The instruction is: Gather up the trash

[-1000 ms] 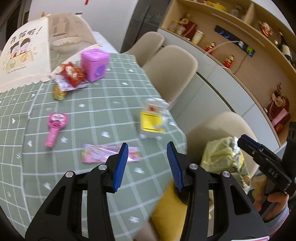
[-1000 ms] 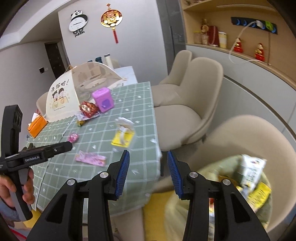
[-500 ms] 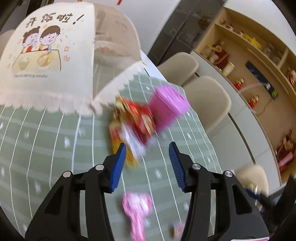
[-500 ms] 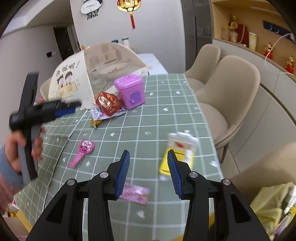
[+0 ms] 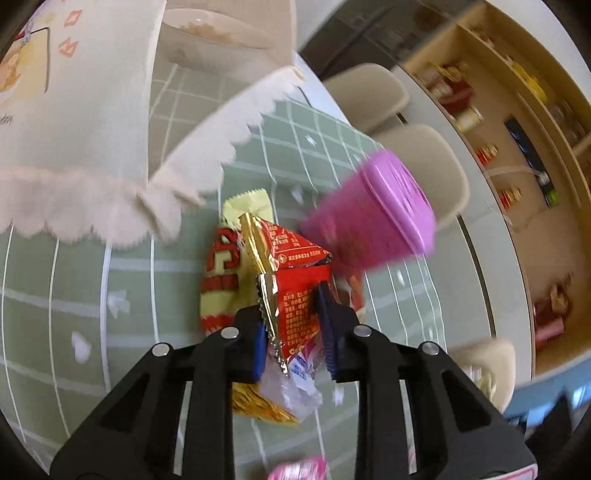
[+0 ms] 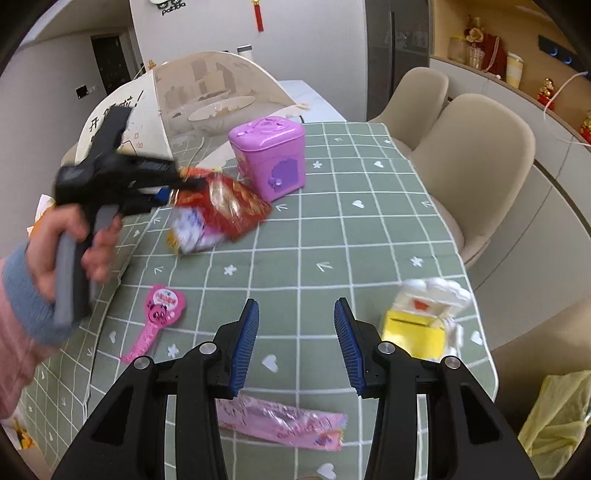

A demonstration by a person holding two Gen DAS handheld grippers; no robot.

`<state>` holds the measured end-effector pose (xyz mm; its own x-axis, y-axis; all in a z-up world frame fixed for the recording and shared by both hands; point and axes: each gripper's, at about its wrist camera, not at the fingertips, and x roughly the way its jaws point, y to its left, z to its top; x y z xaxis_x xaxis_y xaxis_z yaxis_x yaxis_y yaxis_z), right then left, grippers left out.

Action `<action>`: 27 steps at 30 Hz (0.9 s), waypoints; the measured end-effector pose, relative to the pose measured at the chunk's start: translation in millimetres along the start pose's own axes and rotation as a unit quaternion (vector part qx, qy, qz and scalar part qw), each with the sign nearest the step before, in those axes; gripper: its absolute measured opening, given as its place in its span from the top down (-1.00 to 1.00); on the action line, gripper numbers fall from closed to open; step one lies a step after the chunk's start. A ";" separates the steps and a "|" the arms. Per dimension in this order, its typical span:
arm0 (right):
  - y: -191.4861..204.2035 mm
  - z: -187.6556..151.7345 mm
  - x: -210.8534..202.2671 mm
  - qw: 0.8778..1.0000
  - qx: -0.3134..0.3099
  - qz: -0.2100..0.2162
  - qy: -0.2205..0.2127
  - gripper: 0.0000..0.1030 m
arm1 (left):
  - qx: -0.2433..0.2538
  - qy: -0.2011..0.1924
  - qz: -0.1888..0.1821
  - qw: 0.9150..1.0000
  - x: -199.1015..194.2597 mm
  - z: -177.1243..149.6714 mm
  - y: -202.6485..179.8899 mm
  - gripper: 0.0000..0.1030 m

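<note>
- Writing I can read: the wall clock [image 6: 168,4] behind the table says "panda". The mesh food cover [image 6: 207,88] carries large Chinese characters, partly hidden by my left gripper. The red snack wrapper [image 5: 295,280] has small Chinese print, too fine for me to read.
- The red snack wrapper sits right between the jaws of my left gripper [image 5: 293,332], its gold crimped edge against the left pad. A clear-and-white wrapper [image 5: 295,384] and a gold one [image 5: 258,404] lie under it, and a yellow-and-red packet [image 5: 221,280] lies just left of the jaws.
- My left gripper's jaws are closing on the red snack wrapper, and both blue pads look pressed against it. From the right wrist view its tip is buried in the wrapper pile [image 6: 218,210], with the hand [image 6: 70,240] blurred.
- The purple plastic box [image 5: 373,218] stands just ahead and right of the left jaws, beside the pile.
- My right gripper [image 6: 295,343] has its jaws apart and nothing between them, above bare green checked tablecloth [image 6: 332,229].
- A pink wrapper [image 6: 280,424] lies just below the right gripper's jaws, partly under the left finger. A pink heart-shaped toy [image 6: 157,314] lies to their left, and a yellow-and-white carton [image 6: 424,317] to their right.
- A yellow trash bag [image 6: 557,417] shows at the lower right, off the table.
</note>
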<state>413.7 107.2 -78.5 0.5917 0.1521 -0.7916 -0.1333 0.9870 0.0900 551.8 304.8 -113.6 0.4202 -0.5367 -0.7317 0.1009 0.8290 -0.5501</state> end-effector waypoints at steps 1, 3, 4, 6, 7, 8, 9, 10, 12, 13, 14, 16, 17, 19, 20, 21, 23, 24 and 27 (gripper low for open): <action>2.5 3.7 3.3 1.000 -0.001 0.006 0.000 0.21 | 0.003 0.005 -0.005 1.000 -4.5 -7.5 0.6 0.58; 10.9 12.1 10.8 1.000 -0.005 0.024 -0.002 0.21 | 0.002 0.017 -0.016 1.000 -14.9 -25.3 2.4 0.58; 15.6 15.7 14.5 0.999 -0.010 0.033 -0.003 0.21 | 0.000 0.022 -0.023 1.000 -19.9 -33.2 4.7 0.58; 26.9 24.0 23.4 0.998 -0.027 0.050 -0.006 0.21 | -0.007 0.030 -0.034 0.999 -31.3 -49.0 9.7 0.58; 31.8 27.9 28.5 0.998 -0.037 0.058 -0.006 0.21 | -0.011 0.032 -0.038 0.999 -37.4 -57.4 12.4 0.58; 36.9 34.0 36.1 0.997 -0.047 0.064 -0.007 0.21 | -0.013 0.033 -0.039 0.999 -41.8 -63.1 14.4 0.58; 39.2 39.1 42.9 0.996 -0.053 0.066 -0.008 0.21 | -0.013 0.034 -0.040 0.999 -45.0 -66.9 15.2 0.58; 40.0 45.0 50.6 0.996 -0.057 0.063 -0.009 0.21 | -0.012 0.035 -0.041 0.998 -48.8 -71.6 15.4 0.57; 37.3 57.6 74.3 0.997 -0.053 0.055 -0.005 0.18 | -0.006 0.033 -0.038 0.999 -56.7 -81.8 15.8 0.55; 36.0 61.3 84.1 0.997 -0.046 0.056 0.006 0.12 | -0.006 0.031 -0.037 0.999 -58.2 -82.8 16.0 0.53; 33.2 64.5 95.5 0.997 -0.035 0.062 0.022 0.12 | -0.005 0.027 -0.032 0.999 -60.5 -85.1 16.4 0.51; 32.6 63.7 112.1 0.995 -0.016 0.084 0.050 0.12 | 0.000 0.024 -0.030 0.999 -65.3 -89.1 16.3 0.48; 35.0 61.1 114.3 0.994 -0.015 0.090 0.053 0.12 | 0.004 0.024 -0.029 0.999 -69.6 -91.5 16.2 0.45; 42.9 53.4 112.1 0.993 -0.024 0.099 0.052 0.12 | 0.008 0.021 -0.028 0.999 -76.0 -93.6 17.0 0.41; 49.3 47.9 111.9 0.992 -0.036 0.105 0.058 0.12 | 0.008 0.018 -0.026 0.999 -80.7 -94.8 18.4 0.39; 54.0 42.6 112.6 0.991 -0.047 0.106 0.065 0.12 | 0.007 0.016 -0.025 1.000 -84.3 -95.8 20.4 0.39; 65.2 31.8 113.2 0.989 -0.078 0.098 0.075 0.11 | 0.006 0.016 -0.023 1.000 -91.3 -97.7 23.4 0.37; 68.7 27.7 112.2 0.989 -0.092 0.090 0.074 0.11 | 0.007 0.016 -0.021 1.000 -93.7 -98.5 24.5 0.37; 75.0 16.1 104.9 0.986 -0.129 0.073 0.073 0.11 | 0.007 0.011 -0.011 1.000 -102.3 -101.2 27.8 0.37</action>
<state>478.5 198.0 -145.1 0.4333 0.2648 -0.8615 -0.4179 0.9059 0.0683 420.3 366.9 -94.8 0.3982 -0.5573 -0.7286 0.1226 0.8195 -0.5598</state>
